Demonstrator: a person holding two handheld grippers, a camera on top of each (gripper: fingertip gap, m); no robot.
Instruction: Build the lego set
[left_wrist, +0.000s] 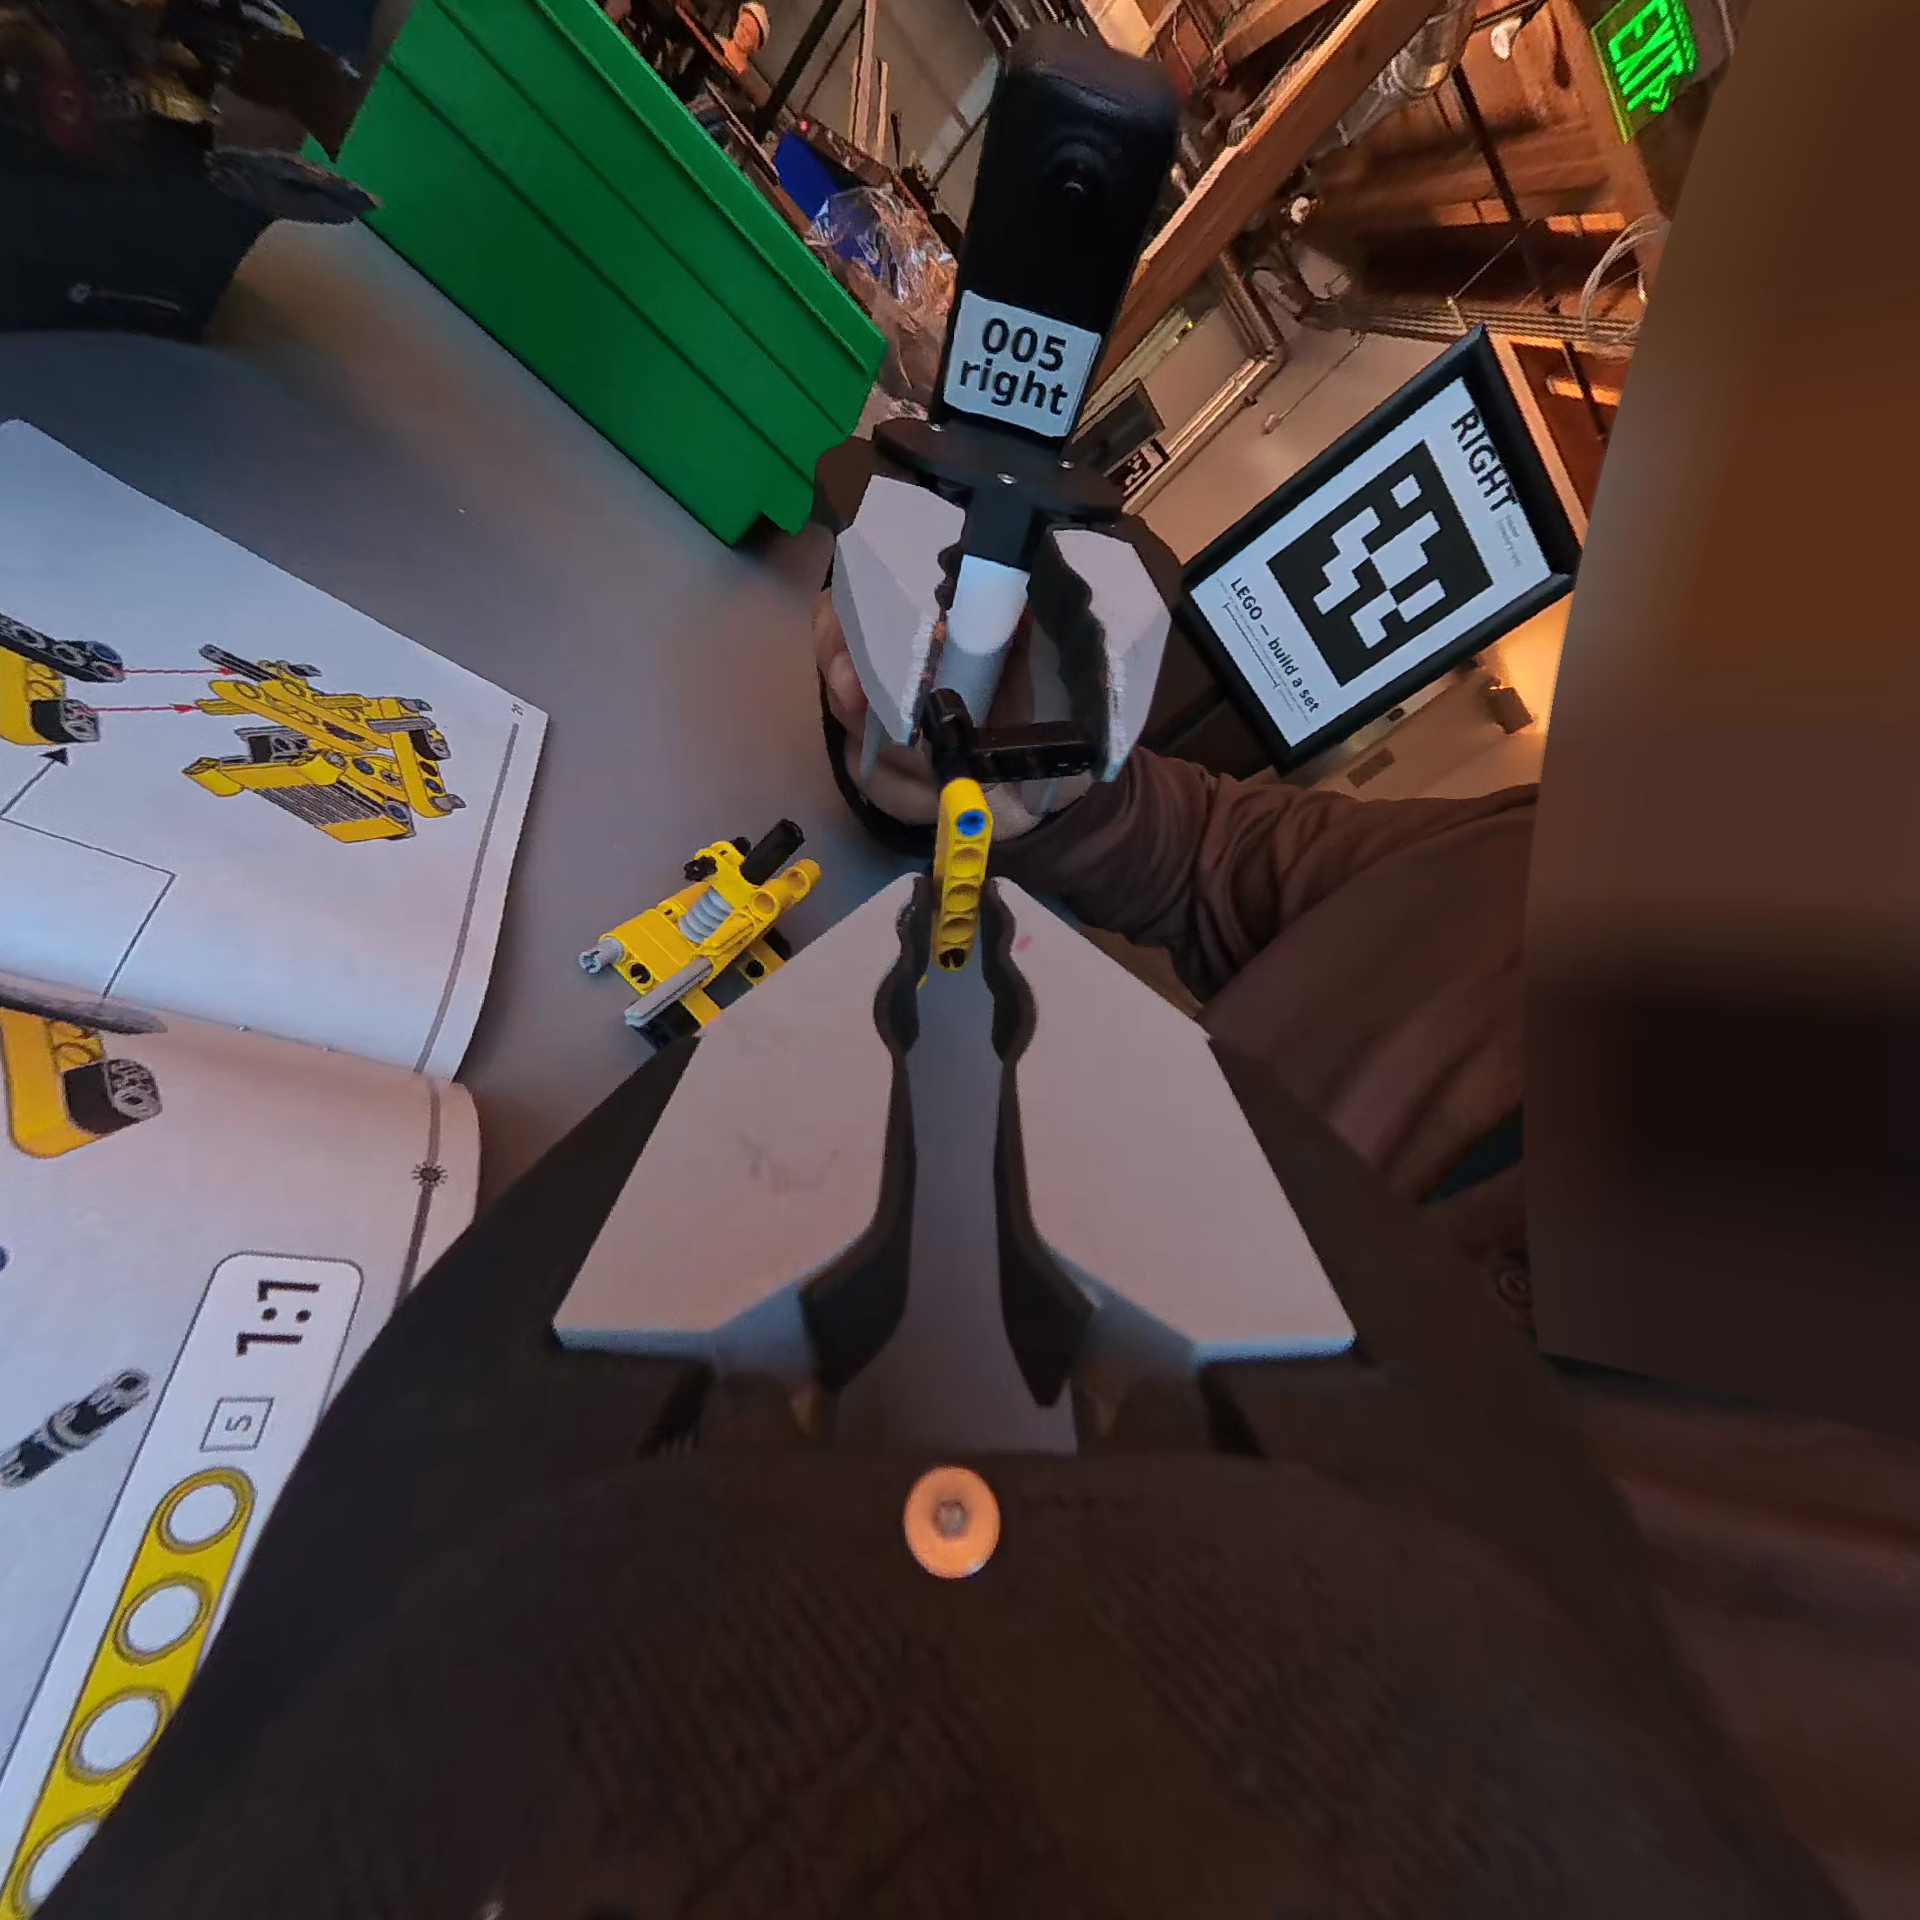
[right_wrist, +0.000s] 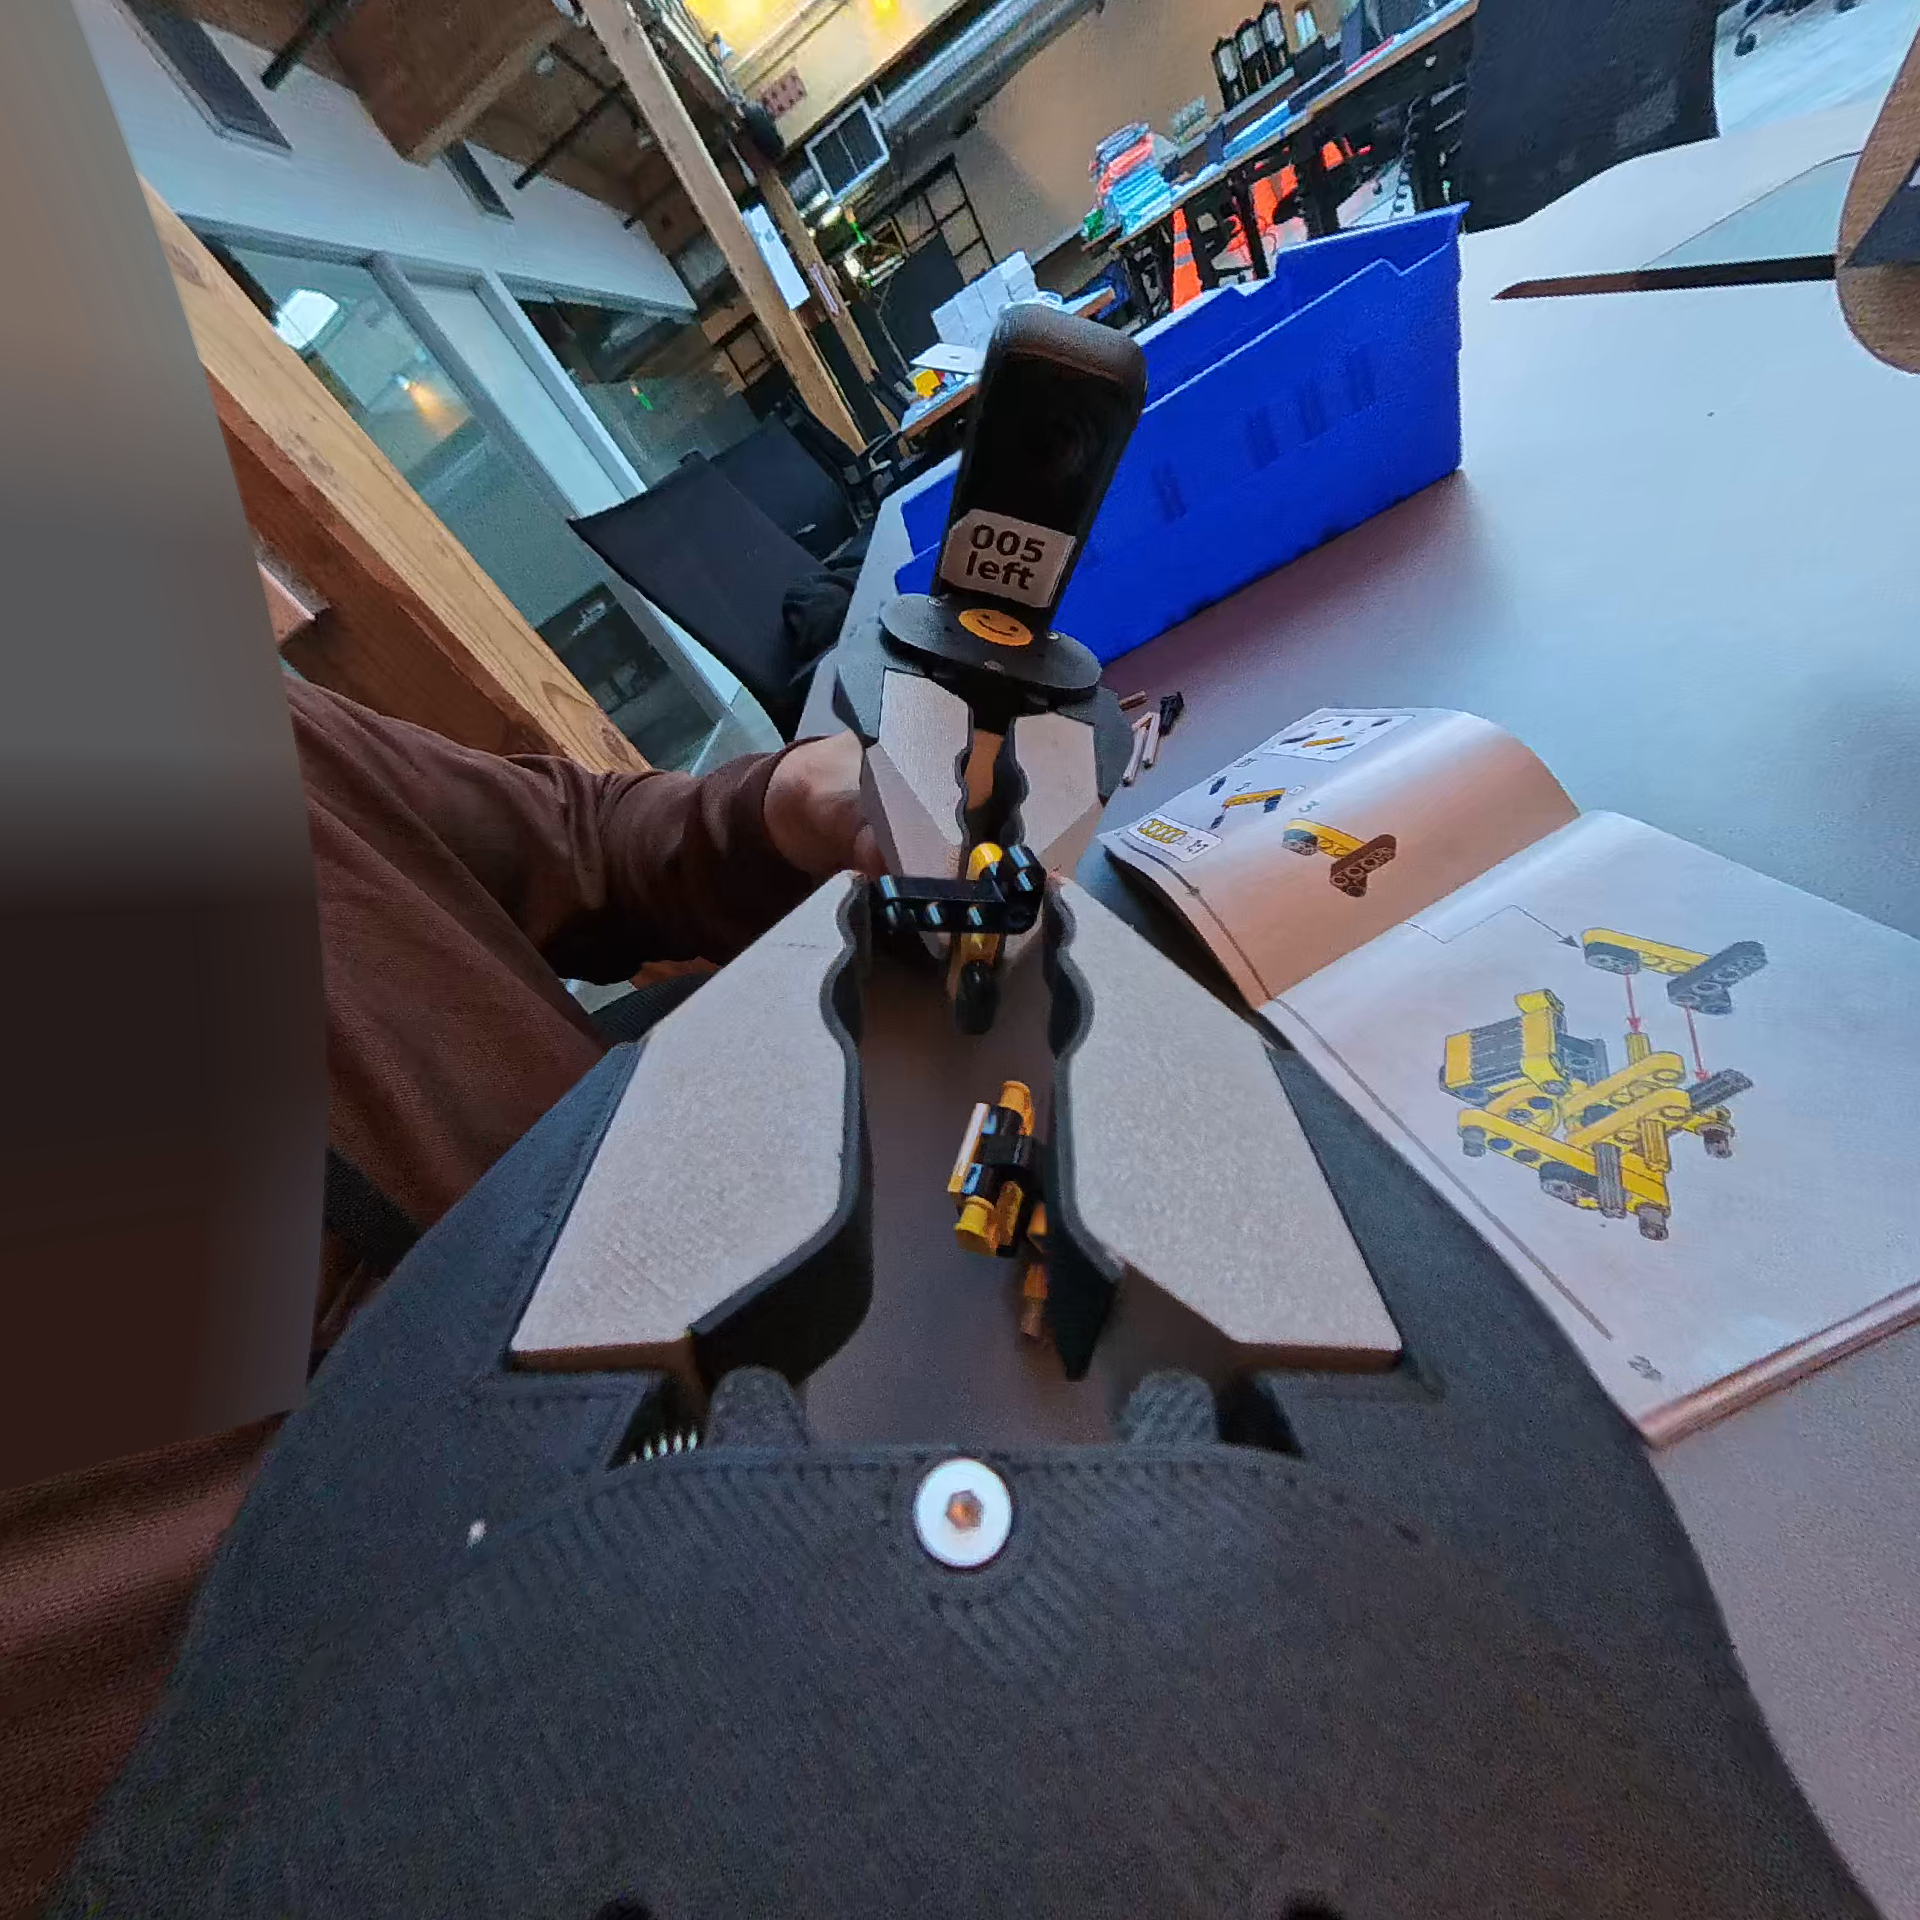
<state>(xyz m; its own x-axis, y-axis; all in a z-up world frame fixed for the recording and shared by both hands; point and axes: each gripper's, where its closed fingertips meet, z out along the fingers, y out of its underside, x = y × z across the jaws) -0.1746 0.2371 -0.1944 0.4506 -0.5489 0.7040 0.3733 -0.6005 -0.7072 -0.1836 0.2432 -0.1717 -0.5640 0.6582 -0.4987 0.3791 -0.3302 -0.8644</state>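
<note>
Here, mid-air above the table: yellow beam (left_wrist: 960, 878) pinched at its lower end in the left gripper (left_wrist: 954, 940), jaws closed down to the beam's width. Its top end, with a blue pin, meets the black beam (right_wrist: 954, 902), which lies crosswise between the tips of the right gripper (right_wrist: 954, 914); those jaws are set wider, closed only to the black piece's length. The two grippers face each other, tips nearly touching. Likely reason: one holds the yellow part steady while the other presses the black part onto the pin; a push along the pin's axis seems needed.

Below the pair, the partly built yellow assembly (left_wrist: 707, 940) rests free on the grey table (left_wrist: 644, 623), within reach, probably awaiting this sub-part.

Open instruction booklet (left_wrist: 260, 831) lies flat beside it, page turned toward the work, evidently for reference.

Containers: green bin (left_wrist: 613, 260) behind the booklet, blue bin (right_wrist: 1278, 416) at the table's far side. Contents of both hidden by their walls; cannot tell. A few small loose pieces (right_wrist: 1153, 727) near the blue bin.
</note>
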